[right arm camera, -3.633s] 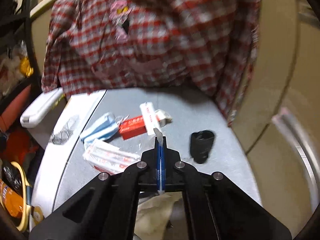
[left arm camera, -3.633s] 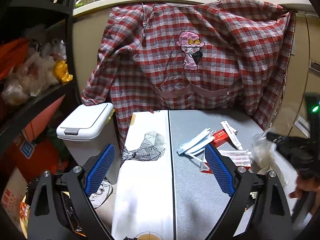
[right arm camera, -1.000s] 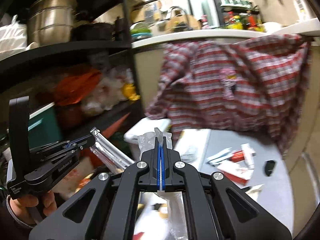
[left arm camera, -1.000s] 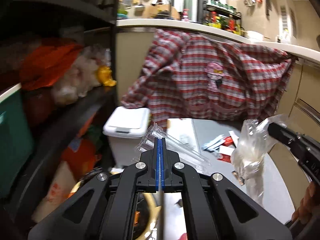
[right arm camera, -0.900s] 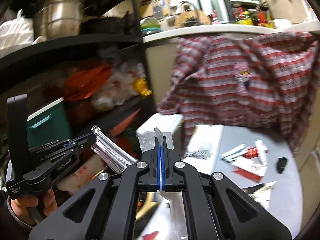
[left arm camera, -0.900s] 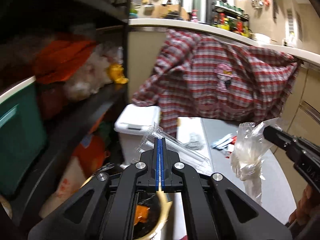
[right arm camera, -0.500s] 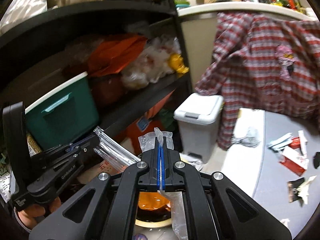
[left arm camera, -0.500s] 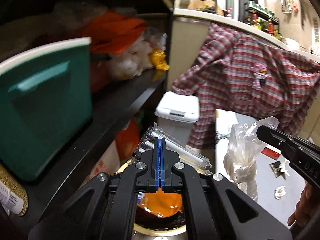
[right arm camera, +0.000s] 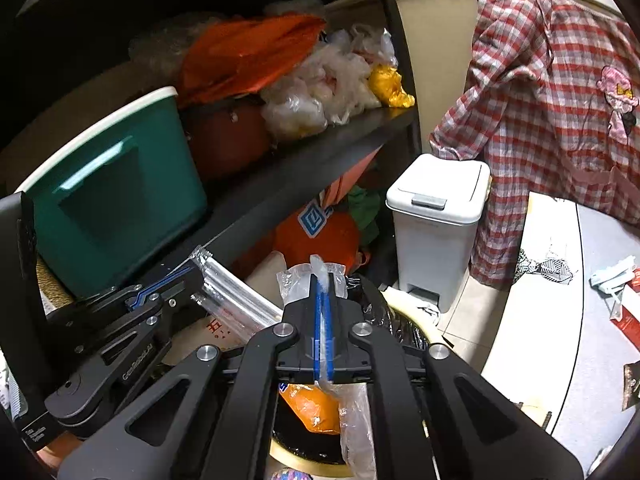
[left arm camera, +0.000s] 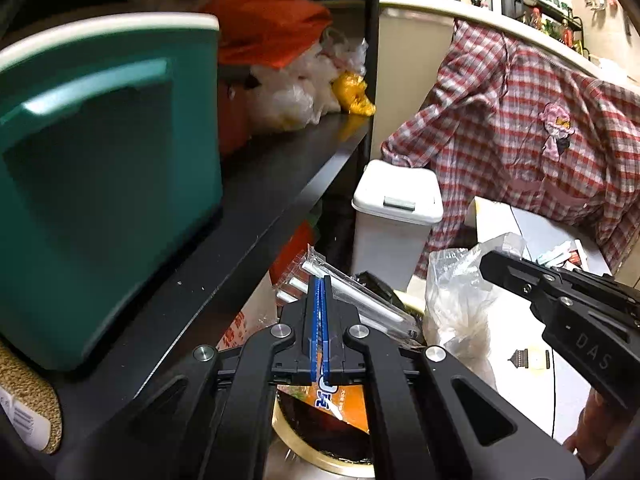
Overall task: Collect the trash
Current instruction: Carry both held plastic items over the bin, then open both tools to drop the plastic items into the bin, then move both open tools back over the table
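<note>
Left wrist view: left gripper (left arm camera: 319, 280), fingers pressed together on a clear packet of white straws (left arm camera: 352, 300); right gripper (right arm camera: 322, 280), jaws just easing apart but pads still pinching a crumpled clear plastic bag (right arm camera: 356, 420). Both items hang over the round bin (right arm camera: 316, 462) on the floor — black-lined, orange wrapper (right arm camera: 316, 408) inside — beside the black shelf (left arm camera: 260, 208). Step in hand: drop-off. Next move, by my reading: open both grips over the rim, then back to the table (right arm camera: 592, 360) for remaining litter.
</note>
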The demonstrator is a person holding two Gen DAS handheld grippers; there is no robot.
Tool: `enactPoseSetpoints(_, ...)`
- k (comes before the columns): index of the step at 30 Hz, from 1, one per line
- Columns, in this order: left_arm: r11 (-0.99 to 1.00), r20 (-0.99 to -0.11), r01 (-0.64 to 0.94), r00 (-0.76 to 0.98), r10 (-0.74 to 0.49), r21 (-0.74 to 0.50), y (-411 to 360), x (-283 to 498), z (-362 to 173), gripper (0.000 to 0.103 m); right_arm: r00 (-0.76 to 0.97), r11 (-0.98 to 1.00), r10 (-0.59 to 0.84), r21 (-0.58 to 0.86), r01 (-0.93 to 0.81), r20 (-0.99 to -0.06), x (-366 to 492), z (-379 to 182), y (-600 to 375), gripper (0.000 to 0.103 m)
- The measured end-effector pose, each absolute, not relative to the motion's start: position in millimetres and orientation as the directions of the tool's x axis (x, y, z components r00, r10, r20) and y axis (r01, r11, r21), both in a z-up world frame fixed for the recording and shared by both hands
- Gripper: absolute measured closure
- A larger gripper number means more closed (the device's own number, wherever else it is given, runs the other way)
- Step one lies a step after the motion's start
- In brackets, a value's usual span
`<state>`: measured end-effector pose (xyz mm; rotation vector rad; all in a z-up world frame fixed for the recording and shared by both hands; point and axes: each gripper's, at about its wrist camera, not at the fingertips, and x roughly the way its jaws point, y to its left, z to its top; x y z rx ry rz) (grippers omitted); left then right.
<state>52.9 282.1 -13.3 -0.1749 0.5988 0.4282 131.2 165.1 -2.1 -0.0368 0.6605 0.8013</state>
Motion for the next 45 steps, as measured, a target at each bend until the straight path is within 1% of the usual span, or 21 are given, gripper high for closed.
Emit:
enactPoseSetpoints(1,0.895,-0.583,-0.445,0.737,0.342,-0.037,284.4,53.2,-15.0,0.095,0.507,0.708,0.652,0.215,-0.672,-0.564,133.5,-4.6,166.7,0.098)
enactPoseSetpoints(2,0.89,-0.585,-0.454,0.731,0.351,-0.033,286.1,53.9,-15.8,0.085,0.506,0.713,0.647,0.216,-0.668,-0.571,136.1,-7.0,167.9,0.096)
enactPoseSetpoints(3,0.886,-0.58,-0.462,0.73,0.361,-0.031,287.2,53.7,-15.3,0.051,0.507,0.717,0.642,0.216,-0.663,-0.575,137.6,-8.8,168.7,0.086)
enactPoseSetpoints(4,0.879,-0.569,-0.476,0.73,0.379,-0.025,287.2,52.5,-13.7,0.023,0.514,0.725,0.635,0.214,-0.655,-0.577,139.4,-10.3,168.7,0.07)
enactPoseSetpoints(5,0.864,-0.544,-0.503,0.728,0.416,-0.012,286.5,49.7,-10.8,0.018,0.522,0.731,0.631,0.213,-0.649,-0.574,140.1,-11.1,167.8,0.062)
enactPoseSetpoints(6,0.859,-0.529,-0.512,0.73,0.433,-0.002,285.2,47.1,-9.4,0.017,0.531,0.735,0.628,0.209,-0.645,-0.568,140.8,-11.1,166.6,0.056)
enactPoseSetpoints(8,0.855,-0.526,-0.519,0.721,0.451,0.021,284.2,48.7,-9.5,0.014,0.547,0.742,0.618,0.19,-0.643,-0.565,140.6,-10.5,164.9,0.055)
enactPoseSetpoints(11,0.857,-0.538,-0.515,0.714,0.448,0.031,284.4,51.1,-10.8,0.014,0.557,0.748,0.612,0.181,-0.639,-0.562,140.6,-9.5,161.8,0.053)
enactPoseSetpoints(14,0.854,-0.52,-0.52,0.719,0.461,0.039,282.0,49.4,-8.0,0.014,0.566,0.754,0.605,0.174,-0.633,-0.56,137.4,-7.5,156.4,0.052)
enactPoseSetpoints(16,0.853,-0.513,-0.52,0.722,0.465,0.041,279.7,48.9,-5.9,0.012,0.575,0.759,0.601,0.169,-0.629,-0.556,133.4,-5.4,152.4,0.05)
enactPoseSetpoints(20,0.857,-0.504,-0.513,0.73,0.463,0.044,274.3,49.1,-3.3,0.012,0.602,0.769,0.59,0.146,-0.622,-0.538,124.5,2.7,142.3,0.048)
enactPoseSetpoints(25,0.868,-0.471,-0.496,0.757,0.453,0.039,257.1,48.2,4.7,0.012,0.649,0.794,0.566,0.125,-0.595,-0.508,108.4,17.0,112.8,0.044)
enactPoseSetpoints(29,0.889,-0.437,-0.457,0.795,0.421,0.026,234.4,50.3,12.9,0.01,0.689,0.823,0.533,0.112,-0.556,-0.491,99.1,25.4,77.1,0.04)
enactPoseSetpoints(33,0.919,-0.407,-0.393,0.836,0.367,0.023,199.2,56.2,21.4,0.01,0.758,0.882,0.444,0.084,-0.464,-0.479,88.7,25.9,20.0,0.038)
enactPoseSetpoints(34,0.926,-0.402,-0.376,0.845,0.353,0.023,190.0,58.8,23.5,0.008,0.774,0.9,0.412,0.083,-0.428,-0.481,87.7,23.3,2.5,0.038)
enactPoseSetpoints(36,0.938,-0.396,-0.346,0.859,0.325,0.017,171.1,64.5,26.7,0.008,0.794,0.93,0.353,0.093,-0.355,-0.495,88.7,15.8,-29.3,0.038)
enactPoseSetpoints(40,0.96,-0.392,-0.279,0.883,0.257,0.002,135.3,76.9,30.4,0.008,0.827,0.974,0.228,0.107,-0.202,-0.513,92.5,0.7,-89.3,0.038)
enactPoseSetpoints(45,0.982,-0.397,-0.189,0.903,0.165,-0.021,87.2,97.9,30.1,0.008,0.848,0.991,0.123,0.115,-0.073,-0.515,104.3,-5.6,-147.5,0.038)
